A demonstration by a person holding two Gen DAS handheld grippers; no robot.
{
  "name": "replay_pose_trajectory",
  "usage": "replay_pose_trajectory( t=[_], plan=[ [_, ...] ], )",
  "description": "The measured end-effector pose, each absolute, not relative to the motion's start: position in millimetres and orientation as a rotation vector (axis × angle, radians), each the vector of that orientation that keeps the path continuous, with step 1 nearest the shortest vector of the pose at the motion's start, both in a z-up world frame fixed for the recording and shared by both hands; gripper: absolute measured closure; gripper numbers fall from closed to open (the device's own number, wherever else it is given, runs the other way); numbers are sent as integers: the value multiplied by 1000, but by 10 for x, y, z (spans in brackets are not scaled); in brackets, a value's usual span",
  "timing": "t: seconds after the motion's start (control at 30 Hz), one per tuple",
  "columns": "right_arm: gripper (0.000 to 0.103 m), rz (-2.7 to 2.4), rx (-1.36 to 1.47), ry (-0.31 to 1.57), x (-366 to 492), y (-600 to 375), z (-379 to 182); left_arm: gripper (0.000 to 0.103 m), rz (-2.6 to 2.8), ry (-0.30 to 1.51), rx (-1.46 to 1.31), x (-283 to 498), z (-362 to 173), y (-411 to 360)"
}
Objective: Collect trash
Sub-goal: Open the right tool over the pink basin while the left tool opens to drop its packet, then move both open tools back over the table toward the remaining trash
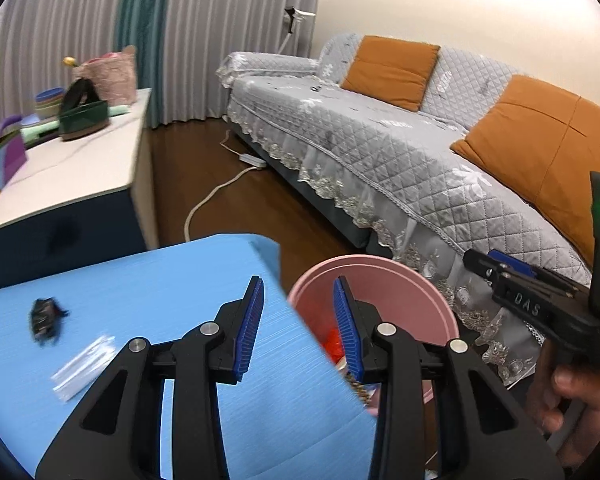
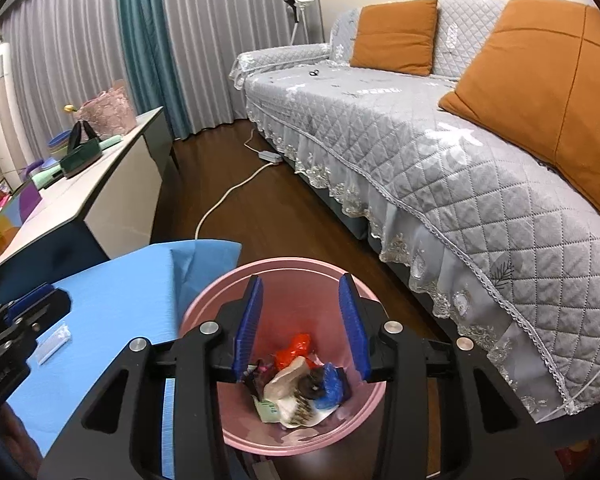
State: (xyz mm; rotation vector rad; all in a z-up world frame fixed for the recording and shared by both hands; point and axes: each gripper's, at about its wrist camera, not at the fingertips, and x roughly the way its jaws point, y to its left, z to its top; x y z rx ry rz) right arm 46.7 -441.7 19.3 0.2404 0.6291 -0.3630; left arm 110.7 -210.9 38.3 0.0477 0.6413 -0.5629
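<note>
Round pink plastic bin (image 2: 236,280), near rim hidden behind right gripper (image 2: 300,320), holds mixed trash (image 2: 300,384) below its part-open, empty jaws; left gripper (image 1: 299,328), likewise part-open and empty, straddles blue surface (image 1: 160,280) edge, blurred black scrap (image 1: 44,320) to its left.

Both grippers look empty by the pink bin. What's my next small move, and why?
Probably swing the left gripper back over the blue mat toward the clear wrapper. Both jaws are open and empty, and the wrapper and black scrap remain outside the bin.
</note>
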Motion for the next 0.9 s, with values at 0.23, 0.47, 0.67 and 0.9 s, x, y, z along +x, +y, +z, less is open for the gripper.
replay_pose_trajectory(
  t=[0.23,0.47,0.67,0.9],
  plan=[
    [62,-300,175,593,454,-4018,307,68,-485,632,30,989,351,-1476],
    [62,-250,145,595,511,-3672,271,70,-362,627,-10,911,223,-807],
    [62,-188,115,592,610,-3310,238,73,-286,599,-31,913,243,-432],
    [62,-84,101,591,738,-2912,211,74,-214,595,-78,905,213,-17]
  ],
)
